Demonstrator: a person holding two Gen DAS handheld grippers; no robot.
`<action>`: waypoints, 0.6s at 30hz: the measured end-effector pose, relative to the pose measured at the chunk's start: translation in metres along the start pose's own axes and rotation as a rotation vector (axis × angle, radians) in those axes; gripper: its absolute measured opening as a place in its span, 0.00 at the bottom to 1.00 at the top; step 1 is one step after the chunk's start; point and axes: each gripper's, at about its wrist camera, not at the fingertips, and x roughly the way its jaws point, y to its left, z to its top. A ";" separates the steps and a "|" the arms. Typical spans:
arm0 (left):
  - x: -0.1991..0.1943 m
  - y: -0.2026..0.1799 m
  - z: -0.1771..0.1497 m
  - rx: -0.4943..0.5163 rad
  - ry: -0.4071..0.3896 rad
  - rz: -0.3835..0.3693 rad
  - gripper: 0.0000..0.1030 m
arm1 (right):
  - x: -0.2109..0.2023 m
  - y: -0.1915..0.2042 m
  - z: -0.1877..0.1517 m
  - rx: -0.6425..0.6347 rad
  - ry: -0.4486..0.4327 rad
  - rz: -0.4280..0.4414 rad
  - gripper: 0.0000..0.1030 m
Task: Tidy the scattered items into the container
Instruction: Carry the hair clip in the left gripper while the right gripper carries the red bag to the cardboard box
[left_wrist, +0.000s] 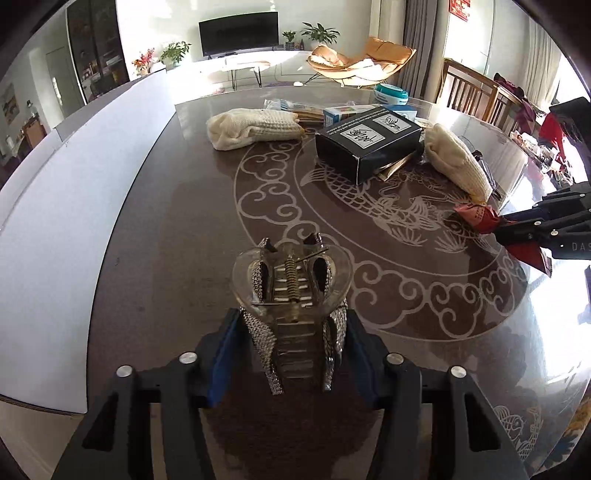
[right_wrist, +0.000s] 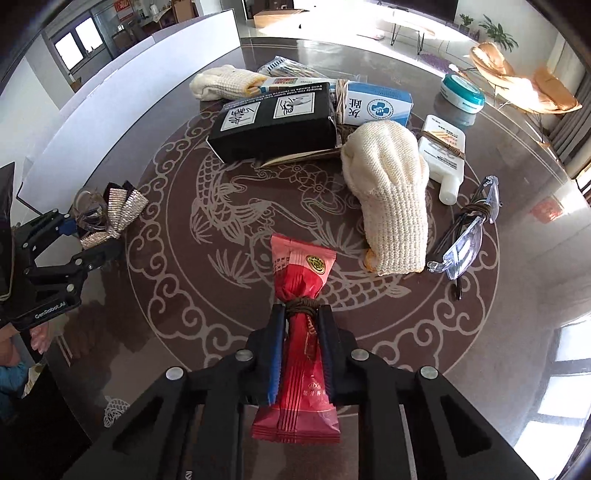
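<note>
My left gripper (left_wrist: 291, 317) is shut on a clear, rhinestone-studded hair claw clip (left_wrist: 291, 288), held above the dark round table (left_wrist: 166, 221); it also shows in the right wrist view (right_wrist: 107, 218). My right gripper (right_wrist: 302, 314) is shut on a red snack packet (right_wrist: 301, 295) tied with brown string; the packet also shows in the left wrist view (left_wrist: 480, 218). A black box (left_wrist: 365, 142), seen in the right wrist view too (right_wrist: 273, 125), lies at the table's middle. Two cream knitted gloves (right_wrist: 388, 192) (right_wrist: 225, 85) lie beside it.
Clear glasses (right_wrist: 465, 236), a white bottle (right_wrist: 447, 158), a blue-and-white carton (right_wrist: 376, 103) and a teal-lidded tub (right_wrist: 461, 94) lie at the right. A white board (left_wrist: 74, 177) borders the table's left edge. Chairs (left_wrist: 469, 88) stand beyond.
</note>
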 end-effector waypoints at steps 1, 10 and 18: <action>-0.003 0.002 0.000 -0.011 -0.010 -0.020 0.50 | -0.007 0.002 -0.002 0.005 -0.018 0.017 0.18; -0.017 -0.003 -0.028 0.008 0.003 -0.027 0.50 | 0.012 0.021 -0.020 -0.024 0.021 -0.008 0.19; -0.008 -0.010 -0.018 0.056 0.040 0.014 0.65 | 0.022 0.027 -0.004 -0.083 0.079 -0.034 0.48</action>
